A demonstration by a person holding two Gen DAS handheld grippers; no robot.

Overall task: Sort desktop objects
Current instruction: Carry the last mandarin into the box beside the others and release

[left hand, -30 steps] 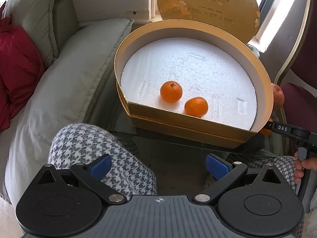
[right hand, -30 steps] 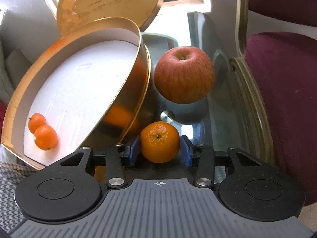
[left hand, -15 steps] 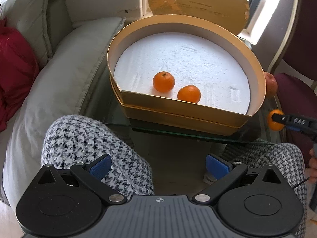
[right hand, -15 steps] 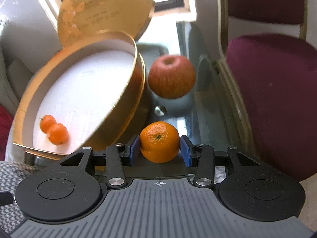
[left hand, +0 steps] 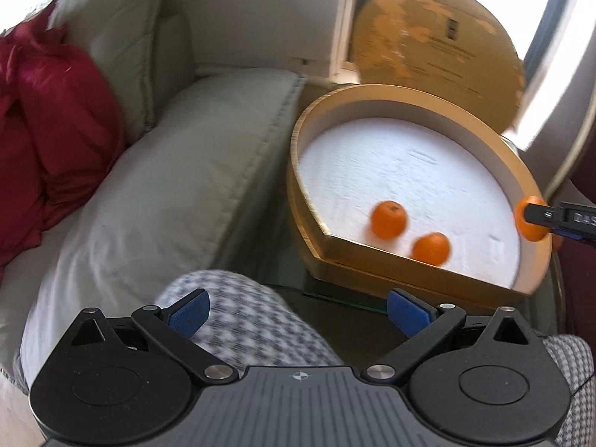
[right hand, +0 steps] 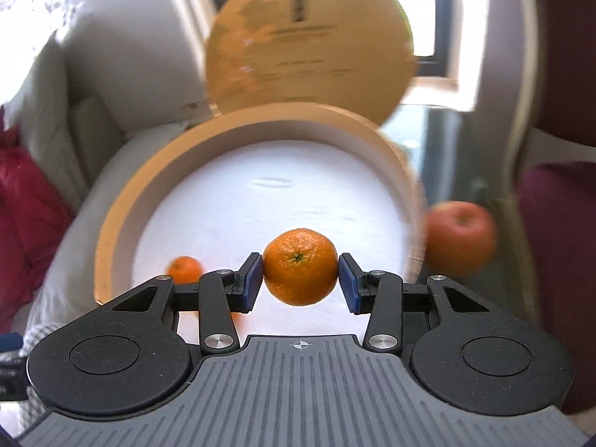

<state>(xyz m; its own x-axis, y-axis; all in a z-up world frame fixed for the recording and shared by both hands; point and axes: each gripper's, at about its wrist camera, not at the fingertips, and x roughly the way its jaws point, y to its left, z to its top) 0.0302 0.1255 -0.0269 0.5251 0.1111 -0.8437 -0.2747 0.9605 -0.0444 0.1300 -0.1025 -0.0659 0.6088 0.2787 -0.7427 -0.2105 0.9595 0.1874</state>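
Observation:
A round gold box (left hand: 417, 272) with a white foam floor sits on the glass table, its lid (left hand: 439, 56) propped upright behind it. Two tangerines (left hand: 388, 219) (left hand: 431, 248) lie near the box's front wall. My right gripper (right hand: 301, 281) is shut on a third tangerine (right hand: 300, 266), held above the box (right hand: 123, 205) over its white floor; in the left wrist view that tangerine (left hand: 530, 219) shows at the box's right rim. My left gripper (left hand: 296, 314) stays open and empty above a houndstooth-clad knee (left hand: 242, 320), short of the box.
A red apple (right hand: 460, 236) rests on the glass table to the right of the box. A grey sofa cushion (left hand: 167, 186) and a red pillow (left hand: 48, 141) lie left. A maroon chair (right hand: 558, 242) stands right.
My right gripper has lifted the tangerine off the table and carried it left, over the box. The left gripper has swung left, shifting the box to the right of its view.

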